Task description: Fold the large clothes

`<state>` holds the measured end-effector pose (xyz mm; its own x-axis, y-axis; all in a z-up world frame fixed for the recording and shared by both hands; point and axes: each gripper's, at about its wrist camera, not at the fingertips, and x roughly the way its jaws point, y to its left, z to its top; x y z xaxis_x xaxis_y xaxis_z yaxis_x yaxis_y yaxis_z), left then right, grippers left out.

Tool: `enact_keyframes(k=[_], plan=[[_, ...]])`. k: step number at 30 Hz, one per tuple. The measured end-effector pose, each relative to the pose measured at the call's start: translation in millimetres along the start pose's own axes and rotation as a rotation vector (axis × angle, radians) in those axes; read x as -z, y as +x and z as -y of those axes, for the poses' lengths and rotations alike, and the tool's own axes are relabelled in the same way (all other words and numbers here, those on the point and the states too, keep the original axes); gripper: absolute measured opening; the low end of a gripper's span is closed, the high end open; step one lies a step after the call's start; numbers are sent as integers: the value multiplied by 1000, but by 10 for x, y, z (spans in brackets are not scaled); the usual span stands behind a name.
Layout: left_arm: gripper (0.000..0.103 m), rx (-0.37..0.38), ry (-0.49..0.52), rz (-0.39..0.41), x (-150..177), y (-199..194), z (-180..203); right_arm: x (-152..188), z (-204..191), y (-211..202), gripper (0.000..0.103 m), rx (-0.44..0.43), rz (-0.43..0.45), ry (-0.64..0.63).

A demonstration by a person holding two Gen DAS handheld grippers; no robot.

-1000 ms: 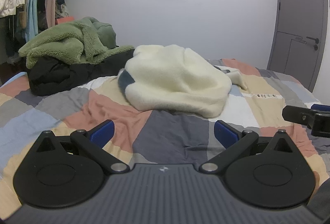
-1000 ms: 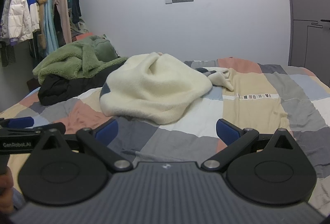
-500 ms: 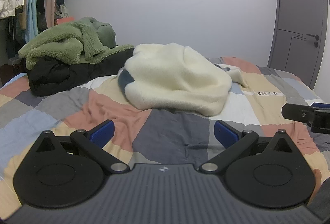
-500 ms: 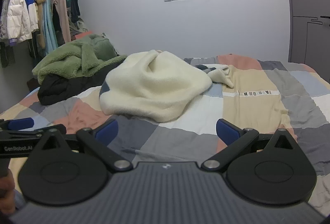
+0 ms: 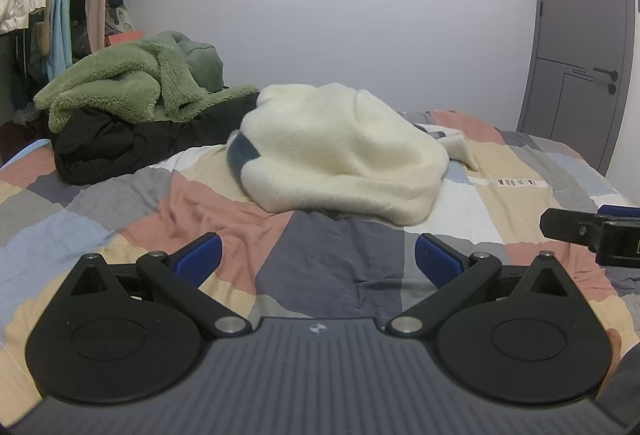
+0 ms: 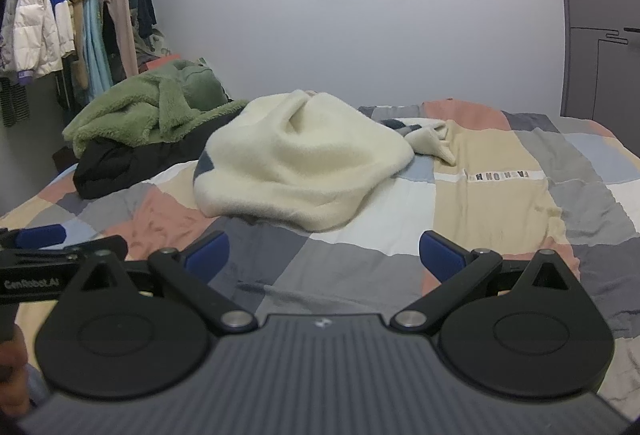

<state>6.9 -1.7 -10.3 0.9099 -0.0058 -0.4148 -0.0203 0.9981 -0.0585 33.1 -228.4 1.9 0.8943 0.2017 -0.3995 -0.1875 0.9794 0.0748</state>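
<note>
Reaching both wide, empty claws, left claw and right claw, toward the cream fleece mid-bed calls for pinching separate hem corners.

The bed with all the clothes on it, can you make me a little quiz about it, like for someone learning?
1. True or false: the left gripper and right gripper are both open and hold nothing.
2. Which garment lies nearest the grippers on the patchwork quilt? A) cream fleece B) green fleece C) black coat
3. Fill in: the green fleece lies on top of the ____ coat.

Key:
1. True; the jaws stand wide apart above the quilt.
2. A, the cream fleece, crumpled and unfolded.
3. Black; the black coat lies under it, at the far left.
</note>
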Motion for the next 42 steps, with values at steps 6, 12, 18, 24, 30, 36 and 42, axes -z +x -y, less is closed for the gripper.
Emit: enact_keyframes(k=[6, 12, 18, 24, 30, 36, 42], plan=[[103, 0, -1, -2, -1, 4, -4, 5, -1, -1, 103, -4, -4, -5], [103, 2, -2, -3, -5, 6, -4, 13, -10, 5, 103, -6, -9, -8], [103, 9, -14, -1, -8, -3, -37, 34, -47, 25, 103, 6, -21, -17], [103, 10, -16, 0, -1, -9, -44, 29, -67, 54, 103, 1, -34, -20], [103, 8, -32, -8, -4, 15, -68, 50, -81, 70, 103, 5, -48, -34], [103, 18, -29, -13, -21, 48, -88, 51, -50, 98, 103, 5, -53, -9], [103, 23, -35, -13, -44, 97, -140, 56, -29, 140, 103, 12, -59, 9]])
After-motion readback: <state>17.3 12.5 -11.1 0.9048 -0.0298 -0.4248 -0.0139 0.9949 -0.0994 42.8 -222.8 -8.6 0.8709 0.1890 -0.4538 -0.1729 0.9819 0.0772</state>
